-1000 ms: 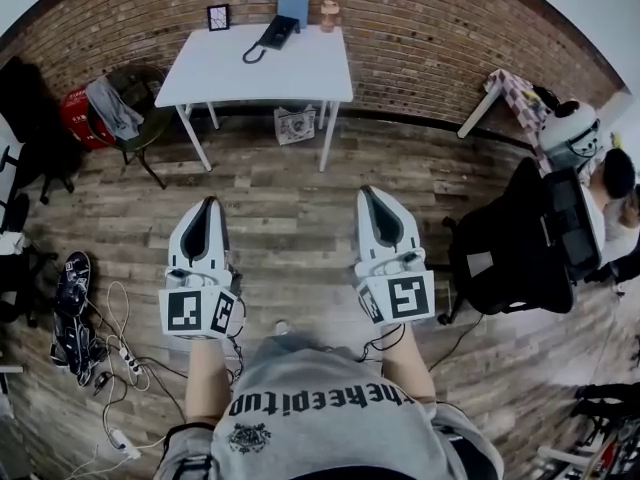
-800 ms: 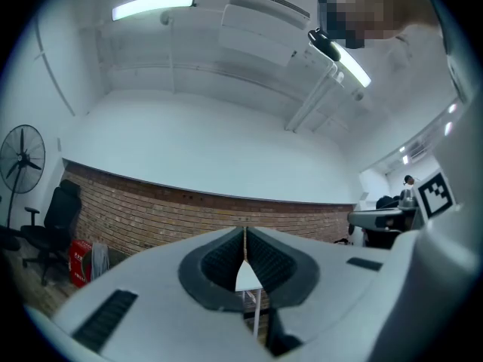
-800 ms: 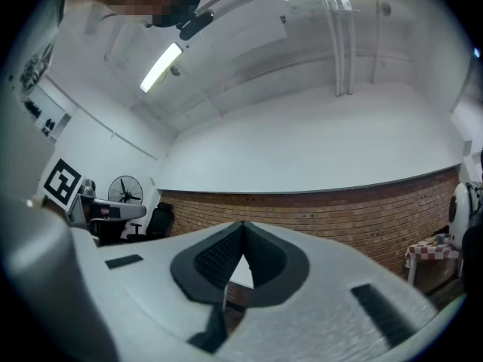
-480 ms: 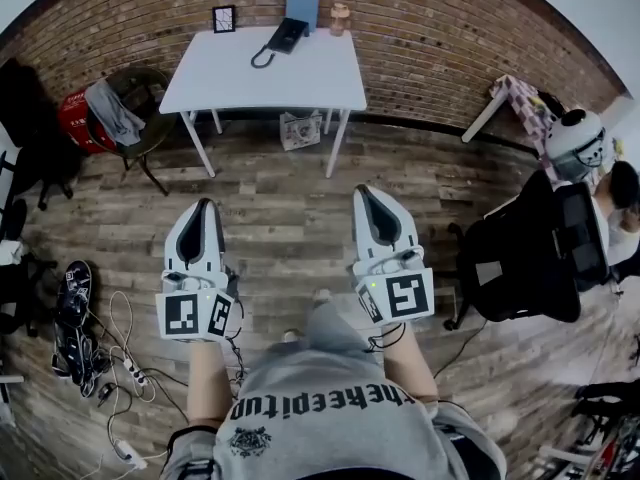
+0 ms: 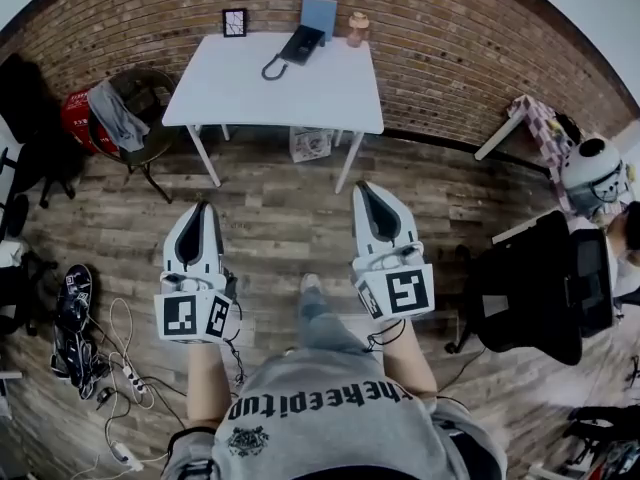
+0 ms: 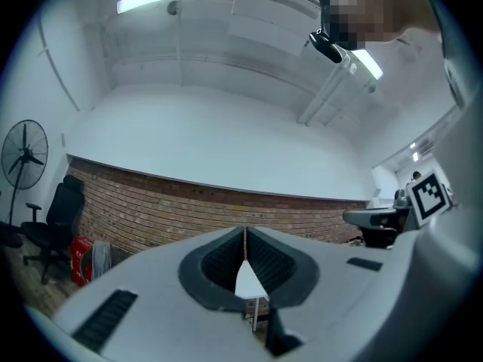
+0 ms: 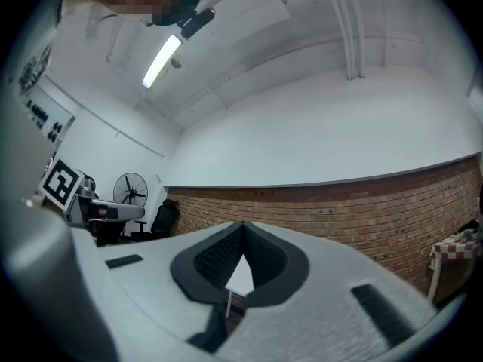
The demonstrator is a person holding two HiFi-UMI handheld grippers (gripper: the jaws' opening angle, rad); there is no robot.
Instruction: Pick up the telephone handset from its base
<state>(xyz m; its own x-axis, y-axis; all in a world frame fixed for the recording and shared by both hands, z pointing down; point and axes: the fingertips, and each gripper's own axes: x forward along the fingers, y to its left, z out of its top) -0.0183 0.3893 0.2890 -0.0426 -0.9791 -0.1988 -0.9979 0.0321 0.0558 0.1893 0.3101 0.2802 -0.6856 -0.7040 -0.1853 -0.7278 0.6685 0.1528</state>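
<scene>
Telephone handset on base, white table, small jar nearby

Head view: telephone too small to separate handset from base. Left gripper view: counter mostly hidden behind left gripper; only a sliver shows.

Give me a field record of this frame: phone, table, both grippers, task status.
telephone: black, handset looks seated on its base, far edge of table
table: white, against the brick wall
also on table: picture frame, blue board, small jar
left gripper: jaws together, empty, over the floor short of the table
right gripper: jaws together, empty, short of the table
task status: handset not yet picked up
</scene>
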